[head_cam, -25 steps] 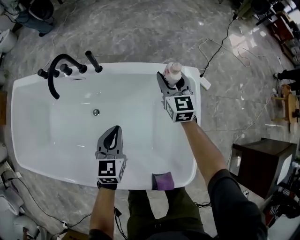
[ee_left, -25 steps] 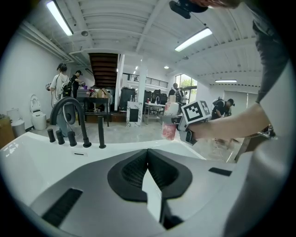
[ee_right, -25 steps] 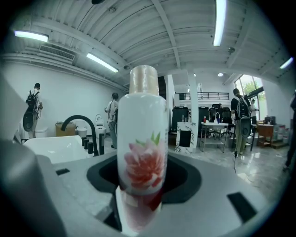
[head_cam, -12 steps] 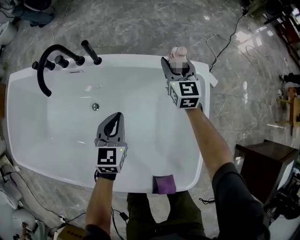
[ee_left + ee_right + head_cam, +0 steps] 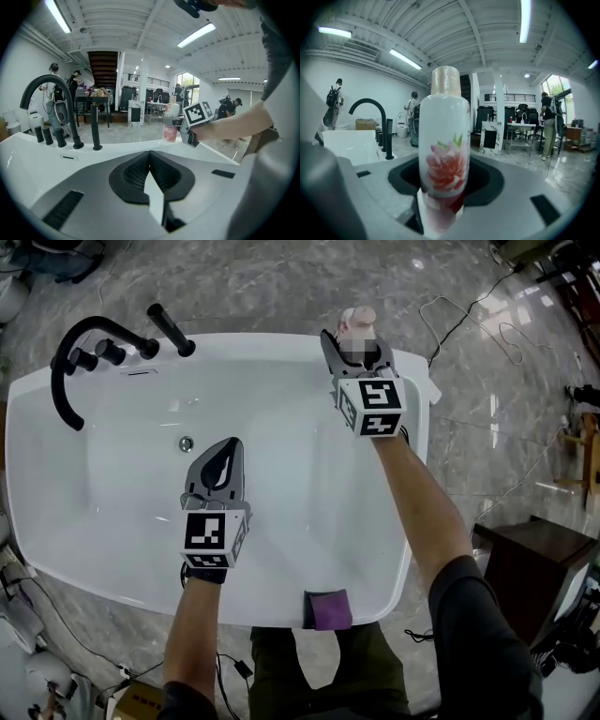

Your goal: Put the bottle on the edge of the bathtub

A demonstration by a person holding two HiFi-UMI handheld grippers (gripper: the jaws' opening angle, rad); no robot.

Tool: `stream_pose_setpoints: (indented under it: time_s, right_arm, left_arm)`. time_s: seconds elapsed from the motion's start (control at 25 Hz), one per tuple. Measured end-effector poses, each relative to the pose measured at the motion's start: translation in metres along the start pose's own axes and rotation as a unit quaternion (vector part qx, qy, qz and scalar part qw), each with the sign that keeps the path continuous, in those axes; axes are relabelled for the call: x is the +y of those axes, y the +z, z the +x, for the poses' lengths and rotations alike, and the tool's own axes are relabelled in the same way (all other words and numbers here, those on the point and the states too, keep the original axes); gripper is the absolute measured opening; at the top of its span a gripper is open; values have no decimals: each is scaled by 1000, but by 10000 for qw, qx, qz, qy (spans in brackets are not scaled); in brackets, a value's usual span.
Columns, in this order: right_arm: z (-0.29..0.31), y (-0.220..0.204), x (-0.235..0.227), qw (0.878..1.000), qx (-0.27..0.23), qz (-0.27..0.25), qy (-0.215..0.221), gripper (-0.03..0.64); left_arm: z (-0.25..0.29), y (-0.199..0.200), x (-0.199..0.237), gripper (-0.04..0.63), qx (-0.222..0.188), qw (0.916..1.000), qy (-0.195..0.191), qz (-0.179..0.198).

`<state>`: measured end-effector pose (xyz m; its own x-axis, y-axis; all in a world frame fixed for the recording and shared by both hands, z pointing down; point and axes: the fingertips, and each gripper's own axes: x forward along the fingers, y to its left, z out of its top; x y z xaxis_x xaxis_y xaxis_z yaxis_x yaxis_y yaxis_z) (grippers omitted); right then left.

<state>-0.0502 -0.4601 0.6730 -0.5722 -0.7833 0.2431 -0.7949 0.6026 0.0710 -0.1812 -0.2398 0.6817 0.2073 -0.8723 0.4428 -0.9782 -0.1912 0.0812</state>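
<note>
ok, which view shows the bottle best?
Right gripper view: the bottle fills the centre, upright, flower print and cap clear. Head view shows only its cap and upper body past the right claw gripping it. Left gripper view shows it small and far off, side-on.

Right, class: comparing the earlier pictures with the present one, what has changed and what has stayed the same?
The right gripper carried the bottle a little further out towards the far rim of the bathtub. The left gripper, shut and empty, edged forward over the bathtub. Nothing was grasped or released: the bottle stays upright in the right gripper's jaws.
</note>
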Motion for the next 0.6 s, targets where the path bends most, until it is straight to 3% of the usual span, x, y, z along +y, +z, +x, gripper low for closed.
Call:
stream_pose_setpoints:
  time_s: [0.6]
  right_arm:
    - [39, -7, 4, 9998, -160, 98, 34, 222]
  left_arm:
    - [10, -41, 10, 3, 299, 9995, 21, -104]
